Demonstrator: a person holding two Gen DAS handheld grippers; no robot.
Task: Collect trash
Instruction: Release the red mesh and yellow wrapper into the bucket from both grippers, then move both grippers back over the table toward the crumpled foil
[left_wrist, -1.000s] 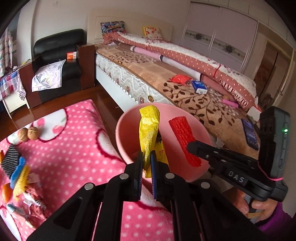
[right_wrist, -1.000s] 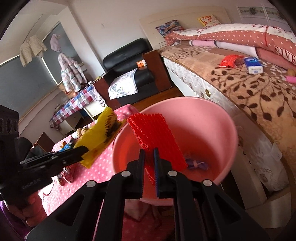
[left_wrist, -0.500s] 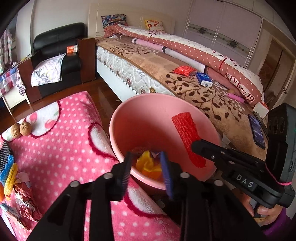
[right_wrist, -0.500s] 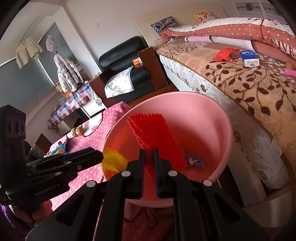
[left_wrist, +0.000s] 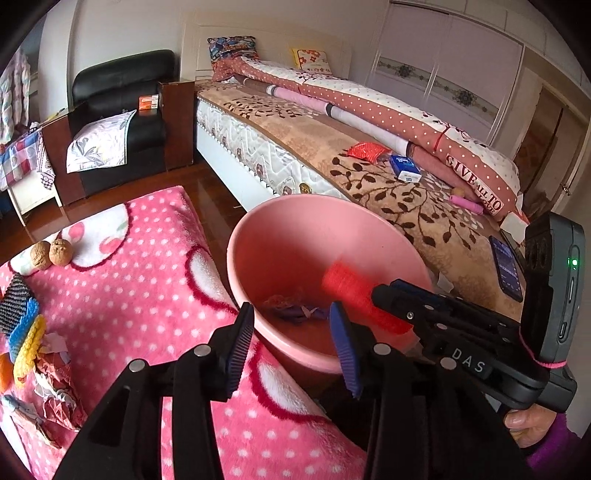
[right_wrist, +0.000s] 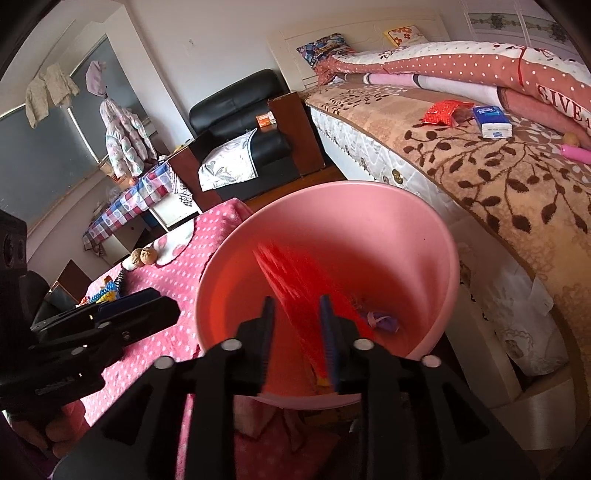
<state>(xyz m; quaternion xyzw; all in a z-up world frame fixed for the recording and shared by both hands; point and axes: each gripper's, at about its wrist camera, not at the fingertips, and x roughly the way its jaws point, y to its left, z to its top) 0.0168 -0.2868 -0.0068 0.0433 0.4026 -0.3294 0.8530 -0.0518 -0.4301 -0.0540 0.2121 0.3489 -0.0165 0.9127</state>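
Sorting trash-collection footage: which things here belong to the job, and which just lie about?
Job:
- round pink plastic bin
- red foam net sleeve, blurred, between the right gripper's opening jaws
- left gripper, opening, empty

Lying about:
- two brown walnuts
- blue tissue pack
- dark phone

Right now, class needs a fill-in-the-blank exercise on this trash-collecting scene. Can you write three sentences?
1. The red foam net is blurred above the ____ basin.
2. Two walnuts lie on the pink ____ blanket.
3. The blue tissue pack lies on the ____.

Missing words: pink; polka-dot; bed
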